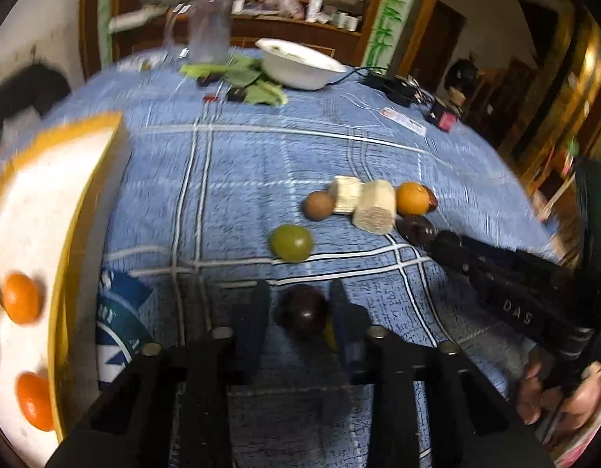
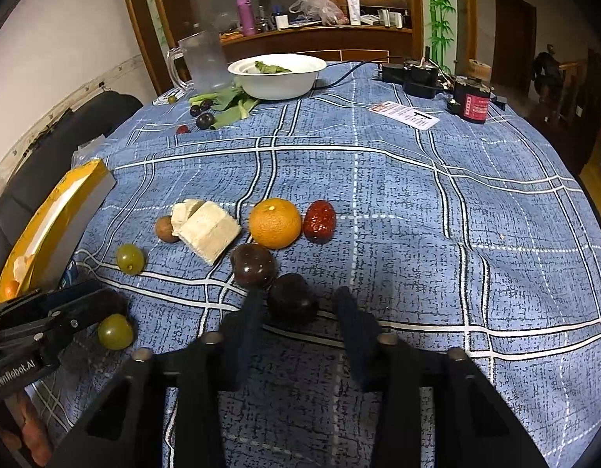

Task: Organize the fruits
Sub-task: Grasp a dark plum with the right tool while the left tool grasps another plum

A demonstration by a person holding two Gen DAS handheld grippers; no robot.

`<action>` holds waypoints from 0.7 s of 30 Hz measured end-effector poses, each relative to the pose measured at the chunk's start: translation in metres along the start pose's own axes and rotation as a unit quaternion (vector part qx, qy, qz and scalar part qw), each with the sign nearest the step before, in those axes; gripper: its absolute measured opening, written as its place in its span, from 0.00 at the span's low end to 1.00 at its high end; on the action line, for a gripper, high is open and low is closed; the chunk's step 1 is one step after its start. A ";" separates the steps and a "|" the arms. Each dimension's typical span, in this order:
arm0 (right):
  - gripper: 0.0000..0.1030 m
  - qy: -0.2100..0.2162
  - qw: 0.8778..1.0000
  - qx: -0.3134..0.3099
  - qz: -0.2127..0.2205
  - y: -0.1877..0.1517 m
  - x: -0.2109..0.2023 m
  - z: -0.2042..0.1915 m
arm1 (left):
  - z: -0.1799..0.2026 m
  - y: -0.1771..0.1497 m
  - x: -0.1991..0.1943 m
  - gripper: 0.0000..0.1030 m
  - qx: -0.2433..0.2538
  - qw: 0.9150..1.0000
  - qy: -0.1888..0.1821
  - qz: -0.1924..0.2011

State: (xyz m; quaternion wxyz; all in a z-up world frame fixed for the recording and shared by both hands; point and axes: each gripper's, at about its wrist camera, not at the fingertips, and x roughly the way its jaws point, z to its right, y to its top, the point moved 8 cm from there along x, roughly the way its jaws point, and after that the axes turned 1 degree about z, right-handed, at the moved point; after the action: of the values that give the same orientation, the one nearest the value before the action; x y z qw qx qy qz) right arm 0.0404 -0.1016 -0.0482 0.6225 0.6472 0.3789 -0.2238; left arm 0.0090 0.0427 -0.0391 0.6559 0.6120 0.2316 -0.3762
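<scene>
**Sorting under way, most fruit still on the cloth**

Nearest, left wrist view: left gripper (image 1: 299, 284), jaws drawn together on a dark plum (image 1: 303, 312), low over the blue checked tablecloth (image 1: 261, 163). Just beside it, partly hidden by a finger, a green grape (image 2: 115, 331).

Right wrist view: right gripper (image 2: 298, 291), jaws narrowed round a second dark plum (image 2: 292, 304). One pad touching, a slit showing on the other side. Not clamped yet, by the look of it. Cannot tell whether either plum is off the cloth.

Off to the left: yellow-rimmed tray (image 1: 86, 210), holding at least two mandarins (image 1: 21, 302). Taken as the finished part.

Further out, loose in one cluster:
- third plum (image 2: 253, 265)
- another grape (image 2: 130, 259)
- small brown fruit (image 2: 167, 229)
- pale cut chunks (image 2: 210, 234)
- orange (image 2: 275, 223)
- red date (image 2: 319, 221)

Far edge: white bowl (image 2: 277, 76) with greens in it, small dark fruits (image 2: 205, 119) beside loose leaves.

Judged early to middling. Two plums being taken, most of the pile still to go.
</scene>
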 end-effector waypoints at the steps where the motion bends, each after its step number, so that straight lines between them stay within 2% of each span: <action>1: 0.26 0.001 1.000 -0.003 0.000 0.000 0.000 -0.001 | 0.004 0.001 0.000 0.24 0.014 1.000 0.012 0.004; 8: 0.25 0.005 1.000 -0.008 0.008 0.000 -0.004 -0.004 | 0.003 0.002 0.001 0.24 0.008 1.000 0.025 0.002; 9: 0.25 0.005 1.000 -0.006 0.010 0.000 -0.005 -0.004 | 0.003 0.002 0.000 0.20 0.008 1.000 0.024 0.001; 12: 0.25 0.006 1.000 -0.002 0.014 0.001 -0.006 -0.002 | 0.000 -0.002 -0.008 0.19 0.001 1.000 0.026 0.006; 14: 0.25 0.005 1.000 0.000 0.017 0.001 -0.008 -0.001 | -0.007 0.000 -0.020 0.19 -0.009 0.999 0.036 0.020; 21: 0.25 0.000 0.999 0.009 0.039 0.005 -0.016 0.003 | -0.046 0.015 -0.079 0.20 -0.061 0.995 0.036 0.076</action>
State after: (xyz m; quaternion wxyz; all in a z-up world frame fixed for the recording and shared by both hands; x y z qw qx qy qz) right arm 0.0349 -0.1076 -0.0331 0.6252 0.6669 0.3512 -0.2025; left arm -0.0201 0.1040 0.0242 0.7102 0.5998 0.2299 -0.2881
